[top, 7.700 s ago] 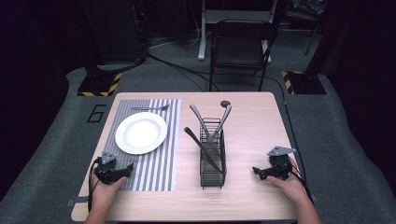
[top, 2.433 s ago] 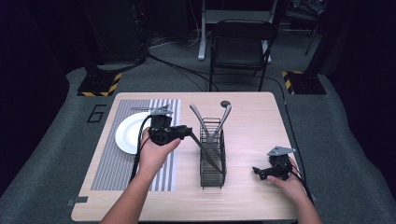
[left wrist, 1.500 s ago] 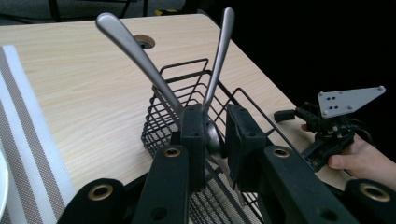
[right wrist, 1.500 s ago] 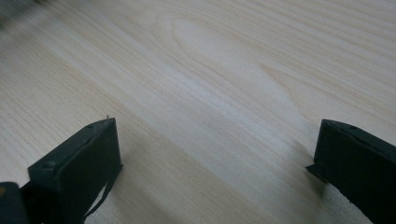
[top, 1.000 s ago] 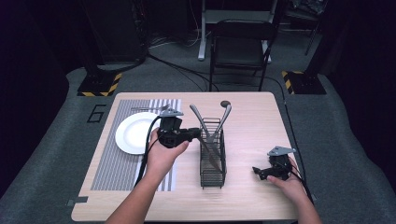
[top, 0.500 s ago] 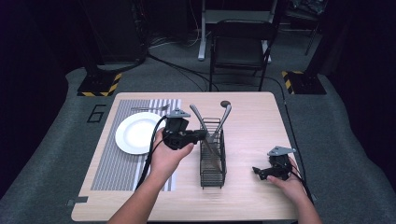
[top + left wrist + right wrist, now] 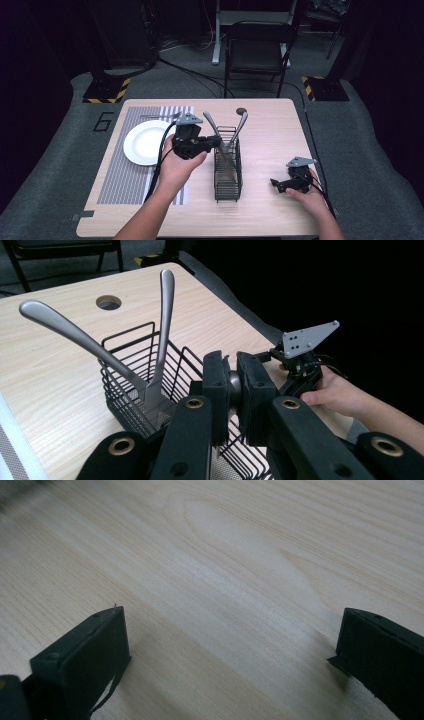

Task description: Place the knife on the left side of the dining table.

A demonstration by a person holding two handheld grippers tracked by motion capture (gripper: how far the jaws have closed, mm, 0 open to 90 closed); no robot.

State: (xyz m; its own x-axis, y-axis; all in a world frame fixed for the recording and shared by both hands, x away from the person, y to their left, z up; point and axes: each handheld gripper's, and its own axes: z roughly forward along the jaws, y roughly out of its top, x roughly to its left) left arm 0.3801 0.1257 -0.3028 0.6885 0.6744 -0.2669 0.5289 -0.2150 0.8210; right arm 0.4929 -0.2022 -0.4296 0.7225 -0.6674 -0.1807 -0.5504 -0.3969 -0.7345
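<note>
**Pale wood tabletop with wire cutlery caddy, dark studio surround**

Light-grained wood forms the table [image 7: 270, 125], which occupies the centre of the high view and has a round cable hole [image 7: 241, 110] near its far edge. A grey-and-white striped placemat [image 7: 125, 180] covers its left part and carries a white plate [image 7: 145, 145], with a piece of cutlery [image 7: 160, 116] lying just beyond the plate. A black wire caddy [image 7: 228, 165] stands at mid-table, two metal handles [image 7: 65, 330] leaning out of it. The left gripper [image 7: 232, 385] sits at the caddy's upper left corner in the high view; its pads are clamped on the rounded metal end of a third utensil [image 7: 233, 386], seen in the left gripper view. The right gripper [image 7: 280, 184] rests on the wood at lower right, well apart from the caddy, jaws spread with bare wood between them. Grey carpet [image 7: 60, 165] surrounds the table. A black chair [image 7: 257, 50] stands at upper centre, flanked by yellow-and-black striped bases [image 7: 106, 91], with cables across the floor.
</note>
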